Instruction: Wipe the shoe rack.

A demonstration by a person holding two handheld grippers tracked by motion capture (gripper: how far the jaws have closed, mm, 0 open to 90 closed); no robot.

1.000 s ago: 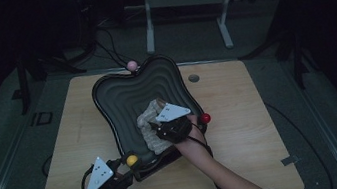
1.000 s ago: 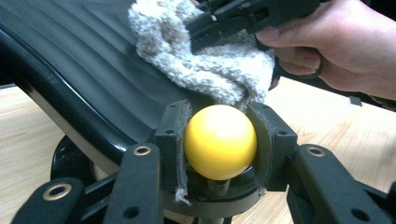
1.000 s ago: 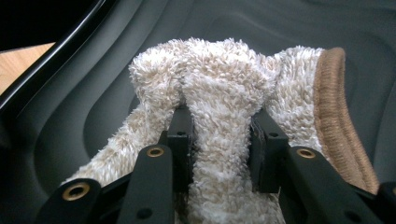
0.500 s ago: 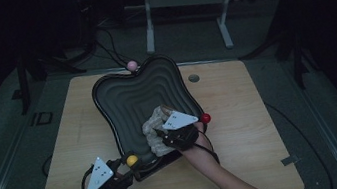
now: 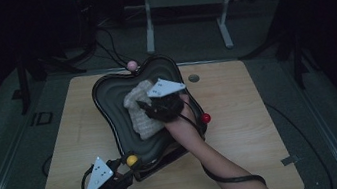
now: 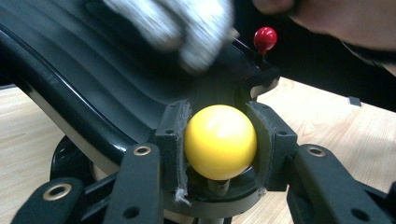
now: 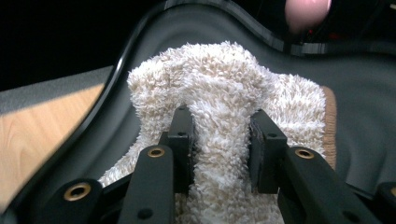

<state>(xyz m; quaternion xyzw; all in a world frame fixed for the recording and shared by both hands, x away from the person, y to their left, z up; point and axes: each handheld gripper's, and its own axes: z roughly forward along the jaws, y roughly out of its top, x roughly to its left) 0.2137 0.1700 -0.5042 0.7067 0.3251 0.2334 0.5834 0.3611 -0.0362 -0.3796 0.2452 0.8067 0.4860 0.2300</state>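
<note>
Left hand-held gripper (image 6: 219,144) pinches the yellow knob (image 6: 220,141); right hand-held gripper (image 7: 219,149) pinches the fluffy cloth (image 7: 224,98).

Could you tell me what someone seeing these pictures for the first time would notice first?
Most striking is the wavy black tray in the middle of the wooden table, with a fluffy cream cloth on it. The right gripper is shut on a fold of that cloth over the tray. At the tray's near corner, the left gripper clamps a bright yellow ball knob; a red knob stands at its right edge and a pink one at the far rim.
</note>
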